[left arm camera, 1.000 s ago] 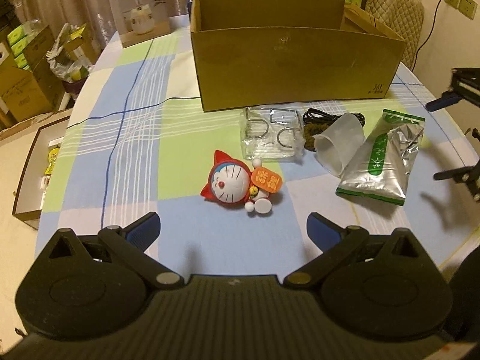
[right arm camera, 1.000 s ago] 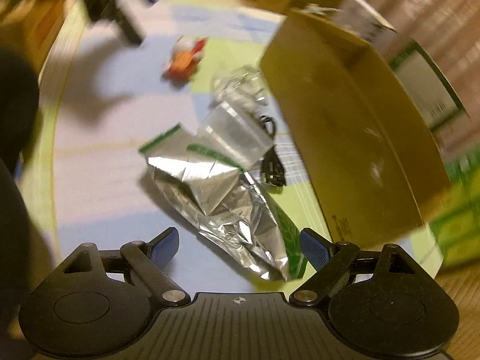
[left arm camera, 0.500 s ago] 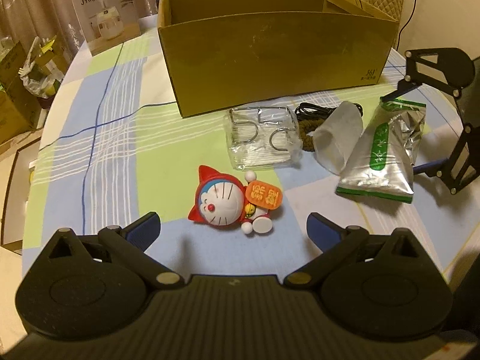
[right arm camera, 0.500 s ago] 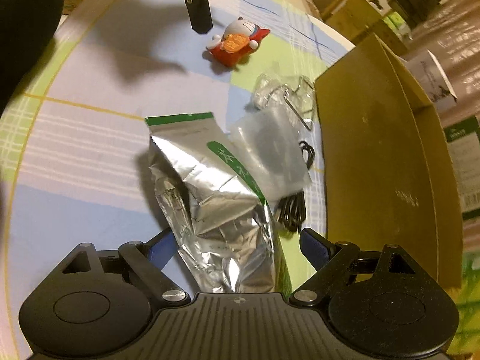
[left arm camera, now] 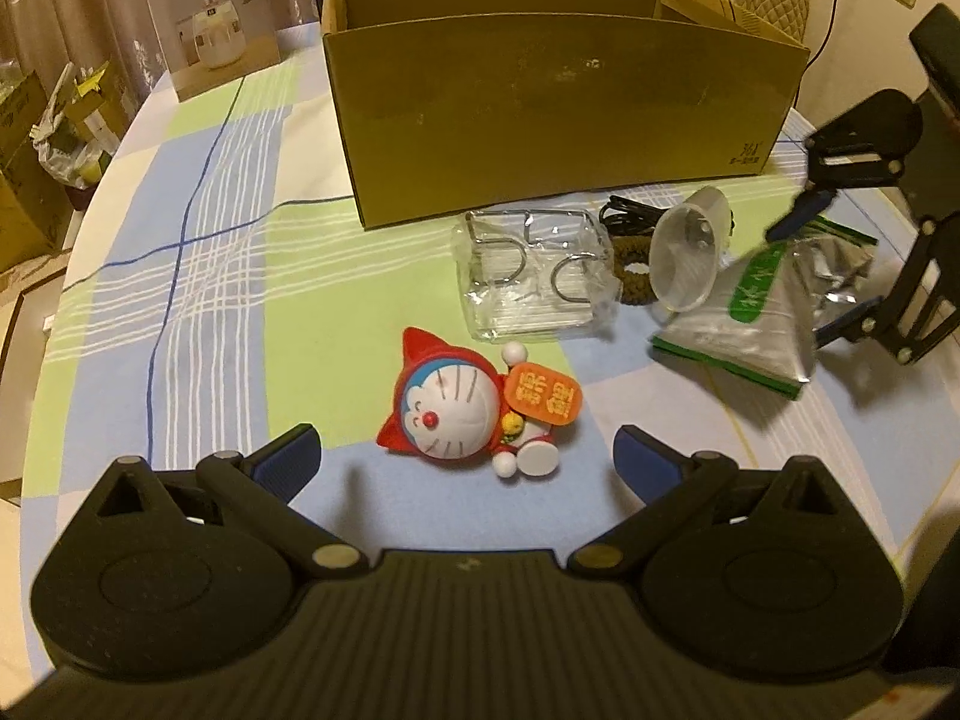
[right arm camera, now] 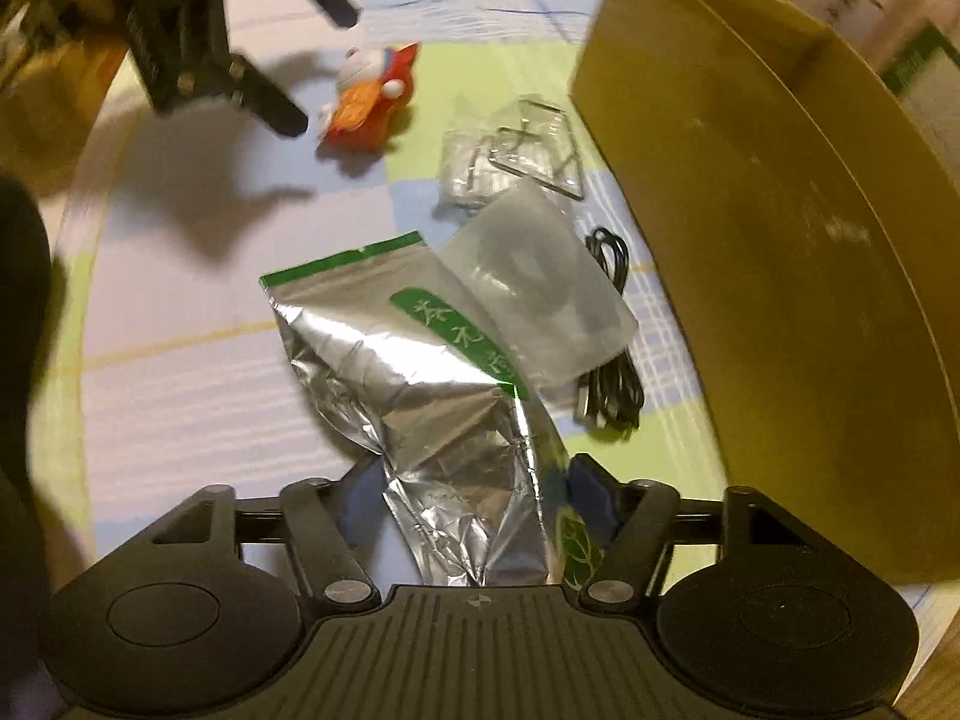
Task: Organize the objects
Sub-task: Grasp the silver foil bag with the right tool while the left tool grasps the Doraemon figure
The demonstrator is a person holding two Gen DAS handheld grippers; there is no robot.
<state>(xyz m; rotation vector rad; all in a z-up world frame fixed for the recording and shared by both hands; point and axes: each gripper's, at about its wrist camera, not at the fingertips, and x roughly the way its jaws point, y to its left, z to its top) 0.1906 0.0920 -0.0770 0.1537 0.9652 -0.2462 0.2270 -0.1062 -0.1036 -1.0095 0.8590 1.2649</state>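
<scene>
A silver foil bag with green trim [right arm camera: 384,348] lies on the checked tablecloth, its near end between the fingers of my right gripper [right arm camera: 474,480]. The jaws are closing, and the pads press into the crumpled foil. From the left wrist view the same right gripper [left arm camera: 819,276] pinches the foil bag [left arm camera: 744,324] at its far end. My left gripper [left arm camera: 463,438] hangs open just above and in front of a red and white cat toy [left arm camera: 456,414], not touching it. The open cardboard box [left arm camera: 558,114] stands behind everything.
A clear packet of metal hooks [left arm camera: 534,276], a clear plastic cup [left arm camera: 684,258], a brown hair tie [left arm camera: 633,276] and a coiled black cable [left arm camera: 630,213] lie before the box. A humidifier carton [left arm camera: 210,18] stands at the far left. The table edge curves near the right gripper.
My right gripper has come down over the foil bag and its fingers have closed in on it, crumpling the foil. My left gripper has drawn a little nearer to the cat toy.
</scene>
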